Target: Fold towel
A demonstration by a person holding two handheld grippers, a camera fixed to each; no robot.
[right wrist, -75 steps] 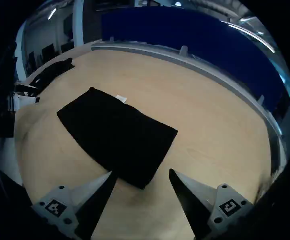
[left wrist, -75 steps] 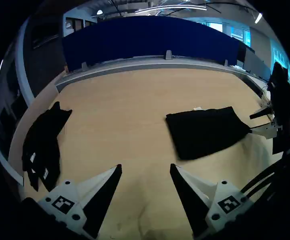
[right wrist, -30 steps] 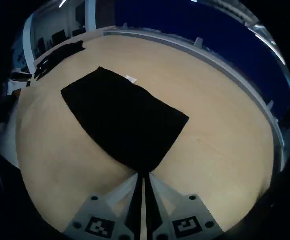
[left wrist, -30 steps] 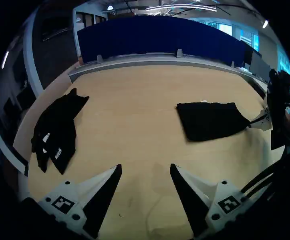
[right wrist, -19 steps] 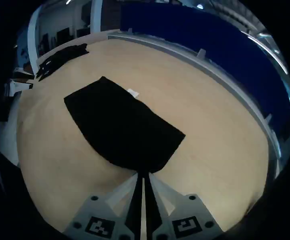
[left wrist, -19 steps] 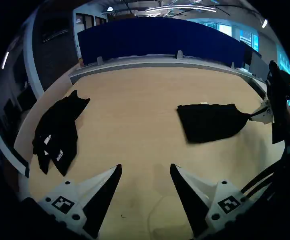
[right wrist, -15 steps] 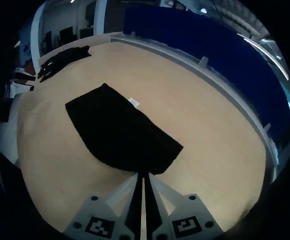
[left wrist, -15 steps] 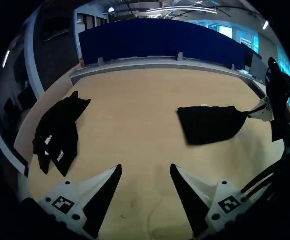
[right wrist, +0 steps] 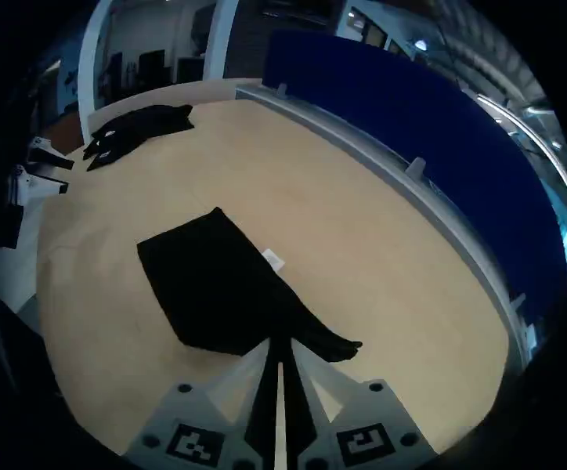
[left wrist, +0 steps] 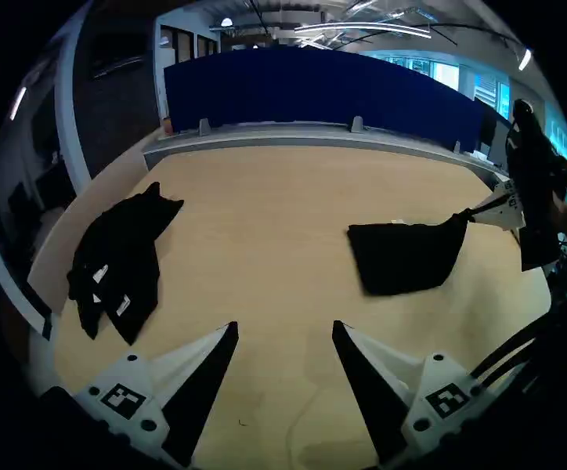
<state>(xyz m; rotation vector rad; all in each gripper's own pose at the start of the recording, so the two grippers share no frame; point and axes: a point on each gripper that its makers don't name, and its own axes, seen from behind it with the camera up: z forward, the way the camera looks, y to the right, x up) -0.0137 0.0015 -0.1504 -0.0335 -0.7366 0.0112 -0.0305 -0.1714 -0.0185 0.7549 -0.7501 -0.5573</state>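
Probably an open office: blue desk divider [left wrist: 323, 86], strip lights [left wrist: 354, 27].

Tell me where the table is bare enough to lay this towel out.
Widest bare table lies between the black towel and the dark cloth pile, running back to the blue divider. Also bare ahead of the left gripper. Crowded around the pile.

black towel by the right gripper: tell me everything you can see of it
The black towel is soft, dark cloth, roughly rectangular, lying mostly flat on the wooden table. A small white tag shows at one edge. The right gripper is shut on its near corner, which is drawn to a point and looks raised off the table.
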